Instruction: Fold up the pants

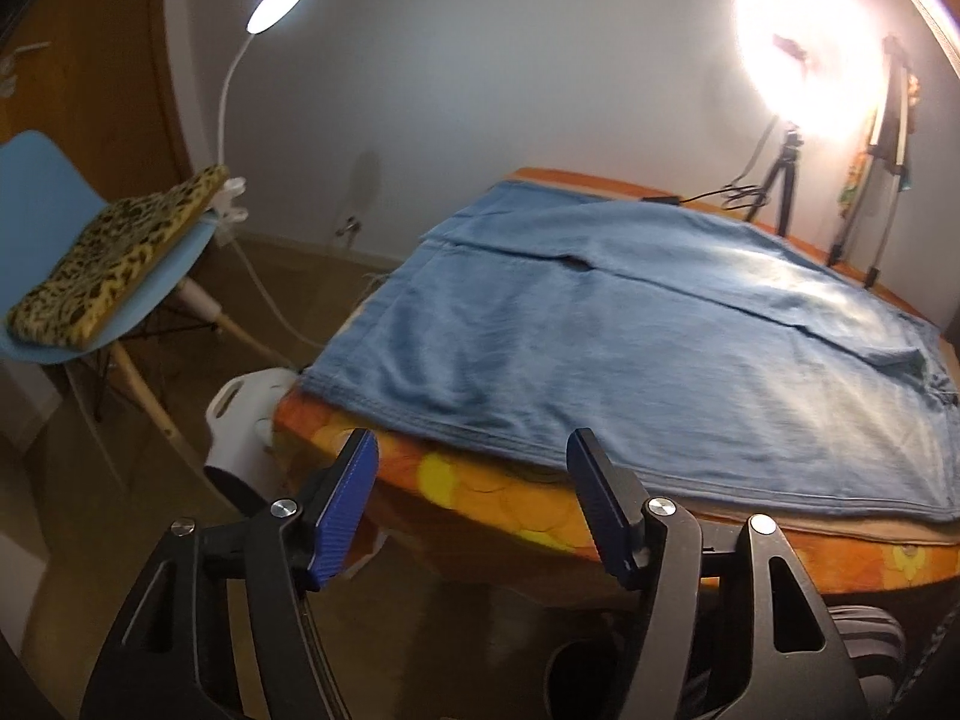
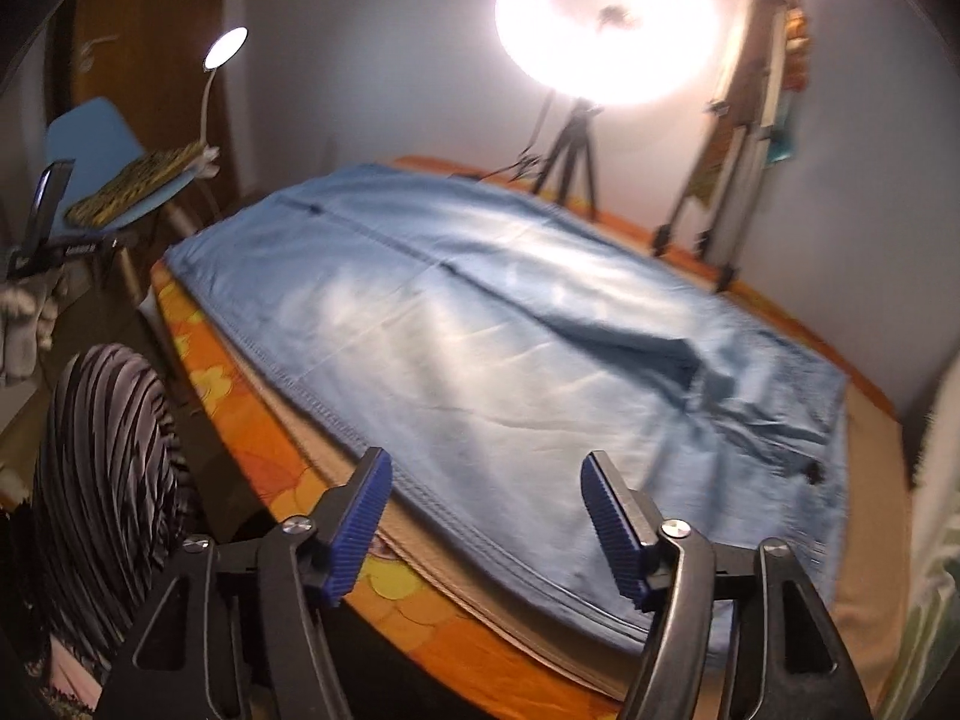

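Light blue pants (image 1: 630, 336) lie spread flat on a table covered with an orange flowered cloth (image 1: 480, 498). In the right wrist view the pants (image 2: 510, 348) fill most of the tabletop, with the waist and a dark button at the right. My left gripper (image 1: 471, 450) is open and empty, just off the table's near edge by the pants' near hem. My right gripper (image 2: 486, 474) is open and empty, hovering over the near seam of the pants. Its blue fingers (image 2: 612, 516) touch nothing.
A blue chair (image 1: 54, 222) with a leopard-print cushion (image 1: 120, 252) stands at the left, beside a white gooseneck lamp (image 1: 279, 3). A ring light on a tripod (image 2: 606, 18) and a folded stand (image 2: 744, 120) stand behind the table. A white object (image 1: 246, 414) sits by the table's left corner.
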A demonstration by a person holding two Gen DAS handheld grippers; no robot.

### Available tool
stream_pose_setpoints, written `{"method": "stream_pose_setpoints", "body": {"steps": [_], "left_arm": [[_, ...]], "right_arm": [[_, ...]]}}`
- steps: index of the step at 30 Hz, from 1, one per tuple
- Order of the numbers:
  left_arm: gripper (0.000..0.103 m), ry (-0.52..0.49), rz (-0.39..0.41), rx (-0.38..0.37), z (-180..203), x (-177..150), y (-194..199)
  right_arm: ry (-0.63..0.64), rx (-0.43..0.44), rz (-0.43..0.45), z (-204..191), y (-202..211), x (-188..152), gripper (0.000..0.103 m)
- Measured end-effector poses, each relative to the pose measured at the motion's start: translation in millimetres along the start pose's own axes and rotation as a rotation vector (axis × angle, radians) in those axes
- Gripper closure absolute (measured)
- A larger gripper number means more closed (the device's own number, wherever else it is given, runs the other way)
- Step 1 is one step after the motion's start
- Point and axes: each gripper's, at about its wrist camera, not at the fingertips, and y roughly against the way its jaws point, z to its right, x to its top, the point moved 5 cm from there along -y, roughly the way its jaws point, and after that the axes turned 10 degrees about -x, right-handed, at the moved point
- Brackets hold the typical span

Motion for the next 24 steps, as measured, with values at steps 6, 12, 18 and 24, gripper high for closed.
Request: {"method": "stream_pose_setpoints", "body": {"steps": [6, 12, 18, 24], "left_arm": [[0.043, 0.083, -0.033, 0.02, -44, 5, -22], [0.049, 0.156, -0.062, 0.018, -80, 13, -53], [0.052, 0.191, -0.092, 0.047, -100, 18, -81], [0.054, 0.223, -0.112, 0.04, -113, 20, -102]], "right_arm": [[0.054, 0.08, -0.07, -25, -40, -2, 0.044], [0.117, 0.123, -0.13, -44, -73, -6, 0.049], [0.122, 0.15, -0.165, -52, -94, -7, 0.05], [0.123, 0.184, -0.185, -58, -105, -6, 0.05]]}}
